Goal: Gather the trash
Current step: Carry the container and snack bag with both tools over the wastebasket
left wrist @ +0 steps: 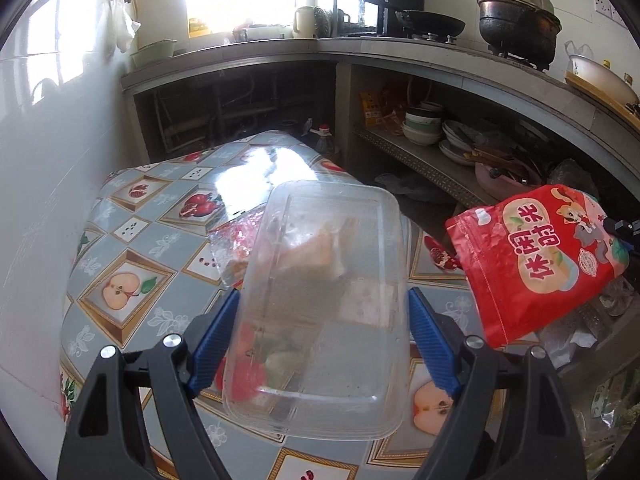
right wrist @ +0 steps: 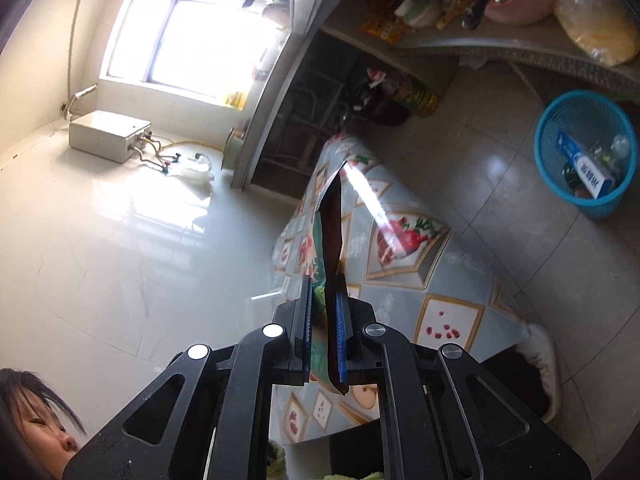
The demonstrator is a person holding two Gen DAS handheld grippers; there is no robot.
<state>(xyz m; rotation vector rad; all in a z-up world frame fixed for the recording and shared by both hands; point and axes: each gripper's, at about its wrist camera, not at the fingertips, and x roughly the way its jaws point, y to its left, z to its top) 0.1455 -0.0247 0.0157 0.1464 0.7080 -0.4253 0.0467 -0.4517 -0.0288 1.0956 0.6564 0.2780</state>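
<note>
My left gripper [left wrist: 320, 312] is shut on a clear plastic food container [left wrist: 320, 304], its blue pads pressing both long sides, held above the fruit-patterned table [left wrist: 132, 240]. A crumpled clear wrapper [left wrist: 236, 240] lies on the table behind it. A red snack bag [left wrist: 536, 264] hangs in the air at the right of the left wrist view. My right gripper [right wrist: 326, 304] is shut on that bag [right wrist: 332, 224], seen edge-on, above the table [right wrist: 400, 280]. A blue mesh trash basket [right wrist: 584, 152] with some trash stands on the floor at the right.
A stone counter [left wrist: 360, 46] with pots and a kettle runs along the back, with a shelf of bowls [left wrist: 424, 128] under it. A white wall [left wrist: 40, 160] is left of the table. A person's white shoe [right wrist: 544, 364] is beside the table.
</note>
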